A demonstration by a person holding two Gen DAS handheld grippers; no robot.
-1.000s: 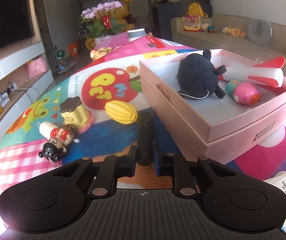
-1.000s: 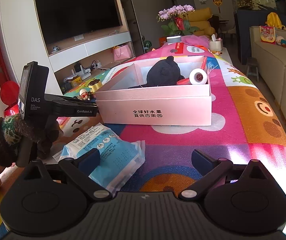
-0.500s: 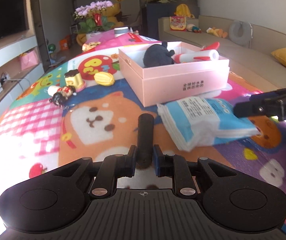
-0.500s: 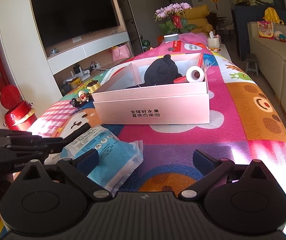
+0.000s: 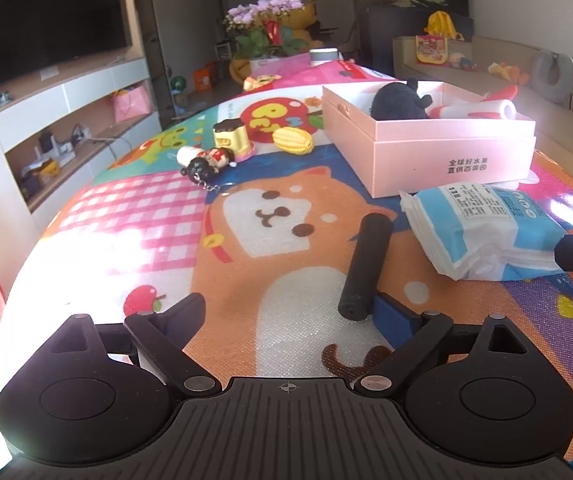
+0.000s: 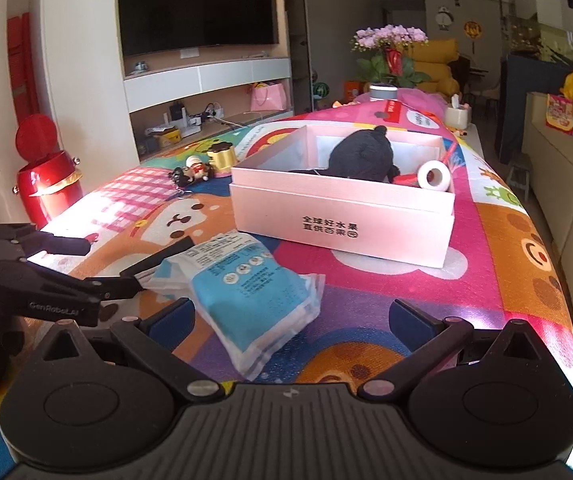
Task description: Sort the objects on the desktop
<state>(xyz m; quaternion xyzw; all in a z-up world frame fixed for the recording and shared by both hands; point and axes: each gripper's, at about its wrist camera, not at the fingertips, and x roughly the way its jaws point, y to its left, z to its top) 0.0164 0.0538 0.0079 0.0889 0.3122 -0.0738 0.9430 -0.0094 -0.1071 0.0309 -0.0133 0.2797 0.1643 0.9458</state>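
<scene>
Left gripper (image 5: 290,312) fingers opening, black cylinder (image 5: 364,266) loose between them on worktop (image 5: 246,280); right gripper (image 6: 292,314) fingers apart near wipes pack (image 6: 246,292).

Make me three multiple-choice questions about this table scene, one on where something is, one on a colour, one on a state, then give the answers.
1. Where is the black plush toy?
A. inside the pink box
B. on the mat beside the corn toy
C. under the wipes pack

2. What colour is the cylinder on the mat?
A. white
B. black
C. yellow

3. How is the left gripper?
A. clamped on the cylinder
B. open, gripping nothing
C. shut on the wipes pack

Answers: A, the toy sits within the box walls; B, it is dark all over; B, the jaws are opening and the cylinder lies loose by the right finger.
</scene>
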